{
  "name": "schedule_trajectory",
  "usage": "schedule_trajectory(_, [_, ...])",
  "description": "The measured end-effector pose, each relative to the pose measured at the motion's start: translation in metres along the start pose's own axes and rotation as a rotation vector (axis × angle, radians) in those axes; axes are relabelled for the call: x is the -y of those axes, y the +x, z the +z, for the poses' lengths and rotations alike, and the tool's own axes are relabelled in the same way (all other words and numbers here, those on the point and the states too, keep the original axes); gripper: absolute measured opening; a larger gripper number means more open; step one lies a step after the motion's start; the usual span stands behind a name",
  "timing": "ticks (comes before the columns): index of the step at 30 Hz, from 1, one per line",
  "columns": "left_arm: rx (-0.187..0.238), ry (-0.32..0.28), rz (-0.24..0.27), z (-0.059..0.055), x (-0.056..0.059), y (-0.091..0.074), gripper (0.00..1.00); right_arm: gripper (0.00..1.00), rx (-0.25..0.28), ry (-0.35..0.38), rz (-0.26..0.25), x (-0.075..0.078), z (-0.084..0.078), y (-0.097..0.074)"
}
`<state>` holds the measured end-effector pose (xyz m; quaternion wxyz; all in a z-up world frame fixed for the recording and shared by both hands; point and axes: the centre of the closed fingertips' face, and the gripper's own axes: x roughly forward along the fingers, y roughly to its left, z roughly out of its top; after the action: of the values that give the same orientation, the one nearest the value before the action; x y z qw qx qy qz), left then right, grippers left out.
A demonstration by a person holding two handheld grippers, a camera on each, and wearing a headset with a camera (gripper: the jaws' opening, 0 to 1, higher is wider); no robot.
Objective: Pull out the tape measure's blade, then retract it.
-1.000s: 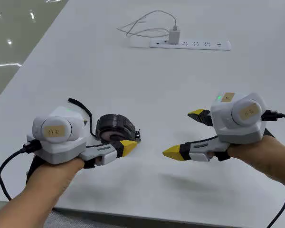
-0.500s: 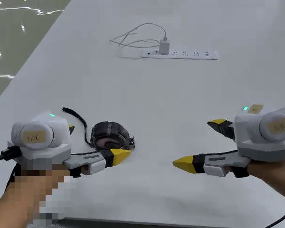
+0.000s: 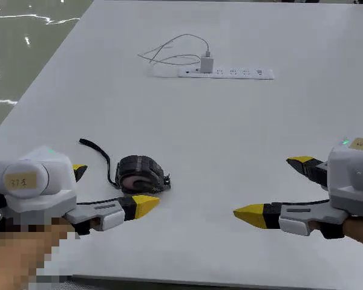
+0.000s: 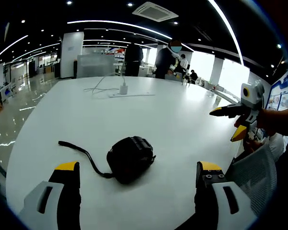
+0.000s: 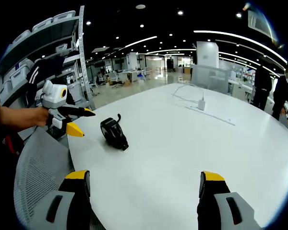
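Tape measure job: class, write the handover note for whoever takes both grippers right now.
Left gripper: open, empty, the tape measure lying just ahead of its jaws, untouched.
Right gripper: open, empty, off to the right over the white table.
Done: nothing; no blade is out.
Left: hold the tape measure, pull its blade out, then retract it.

Black tape measure (image 3: 139,174), pinkish at the hub, with black strap (image 3: 97,151), on plain white desk (image 3: 230,139). Left tongs (image 3: 112,187) and right tongs (image 3: 273,186): white and pale grey bodies, black jaws, yellow tips. White power strip (image 3: 227,73), upper centre. Glossy grey-green floor (image 3: 24,60), upper left.
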<state>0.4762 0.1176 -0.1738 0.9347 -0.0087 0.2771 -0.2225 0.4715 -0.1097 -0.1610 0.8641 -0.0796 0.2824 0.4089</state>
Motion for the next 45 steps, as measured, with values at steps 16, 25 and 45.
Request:
schedule_trajectory(16, [0.004,-0.003,0.017,-0.001,0.005,-0.022,0.99,0.93,-0.009,0.035,-0.035,-0.013,-0.018,-0.024])
schedule_trajectory(25, [0.003,-0.004,0.021,-0.004,0.006,-0.026,0.98,0.93,-0.005,0.050,-0.048,-0.011,-0.022,-0.025])
schedule_trajectory(45, [0.007,-0.006,0.019,-0.002,0.007,-0.026,0.98,0.92,-0.004,0.052,-0.044,-0.011,-0.020,-0.022])
